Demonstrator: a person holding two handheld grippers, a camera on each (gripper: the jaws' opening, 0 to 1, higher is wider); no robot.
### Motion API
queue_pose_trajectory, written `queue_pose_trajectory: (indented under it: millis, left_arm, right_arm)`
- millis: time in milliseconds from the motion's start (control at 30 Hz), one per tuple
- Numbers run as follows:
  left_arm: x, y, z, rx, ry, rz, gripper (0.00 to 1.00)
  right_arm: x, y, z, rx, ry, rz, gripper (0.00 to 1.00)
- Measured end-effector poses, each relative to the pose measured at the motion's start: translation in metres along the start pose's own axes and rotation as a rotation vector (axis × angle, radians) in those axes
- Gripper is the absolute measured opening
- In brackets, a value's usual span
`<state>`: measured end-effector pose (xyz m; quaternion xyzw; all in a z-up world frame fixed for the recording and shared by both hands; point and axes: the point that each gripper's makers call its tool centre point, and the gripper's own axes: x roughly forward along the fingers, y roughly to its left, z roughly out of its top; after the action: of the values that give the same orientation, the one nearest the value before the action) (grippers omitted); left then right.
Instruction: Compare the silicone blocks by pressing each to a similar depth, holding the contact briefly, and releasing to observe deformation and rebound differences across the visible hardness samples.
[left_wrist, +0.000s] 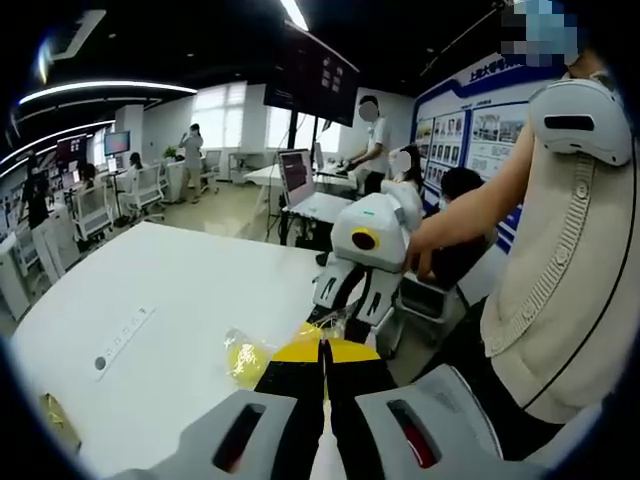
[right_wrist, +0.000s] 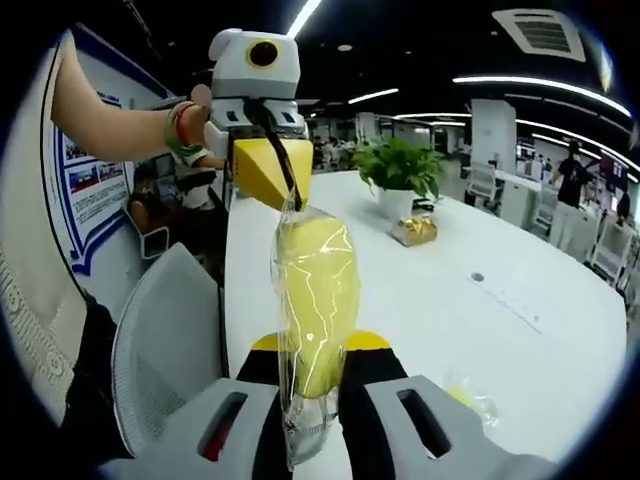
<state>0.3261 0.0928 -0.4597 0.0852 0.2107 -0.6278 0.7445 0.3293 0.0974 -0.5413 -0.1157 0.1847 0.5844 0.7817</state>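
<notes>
Bright ceiling strips (right_wrist: 520, 82) and windows (left_wrist: 215, 105) light the room evenly. Fisheye bends the edges. Distant things look soft.

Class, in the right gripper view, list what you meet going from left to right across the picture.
Blue wall display → grey chair → yellow silicone block in clear wrap → potted plant → gold packet → table's power strip.

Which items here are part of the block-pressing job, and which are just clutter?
Job: bagged yellow block, gripped by left gripper and right gripper; second bagged block on table.
Lying about: potted plant, gold object, chair, laptop.
</notes>
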Motion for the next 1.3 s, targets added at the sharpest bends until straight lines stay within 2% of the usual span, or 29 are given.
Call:
queue_pose_trajectory:
  millis: [633,667,733,767,800,900,1000,1167,1233,1300]
  left_arm:
    - [-0.001,-0.002,-0.003,-0.002,-0.008,0.005,0.0]
    - [-0.001,-0.002,-0.003,0.001,-0.008,0.008,0.0]
    - [-0.001,0.001,-0.002,0.009,-0.013,0.024,0.0]
    - [0.0,0.002,-0.001,0.013,-0.014,0.035,0.0]
    - [0.0,0.003,0.0,0.005,-0.023,0.042,0.0]
    - [0.0,0.003,0.001,0.001,-0.022,0.044,0.0]
    - [0.0,0.003,-0.002,0.004,-0.009,0.047,0.0]
    - [0.002,0.002,-0.007,0.003,0.002,0.043,0.0]
    - [0.002,0.003,-0.007,0.01,-0.003,0.043,0.0]
    - [0.002,0.007,-0.005,0.027,-0.017,0.062,0.0]
  right_arm:
    - [0.0,0.0,-0.002,-0.032,0.025,0.002,0.07]
    - [0.0,0.0,-0.003,-0.02,0.026,0.002,0.08]
    - [0.0,0.004,-0.005,0.074,0.026,0.03,0.09]
    - [0.0,0.0,-0.004,0.117,0.025,0.013,0.1]
    - [0.0,-0.002,-0.002,0.069,0.013,0.004,0.1]
    - [0.001,0.0,-0.003,0.09,0.009,0.011,0.12]
    - [0.002,-0.002,-0.005,0.026,0.014,-0.012,0.13]
    - [0.005,-0.001,-0.011,-0.02,0.039,-0.013,0.17]
    - [0.007,0.001,-0.015,-0.019,0.06,-0.004,0.19]
    - [0.008,0.0,-0.018,-0.072,0.061,-0.02,0.23]
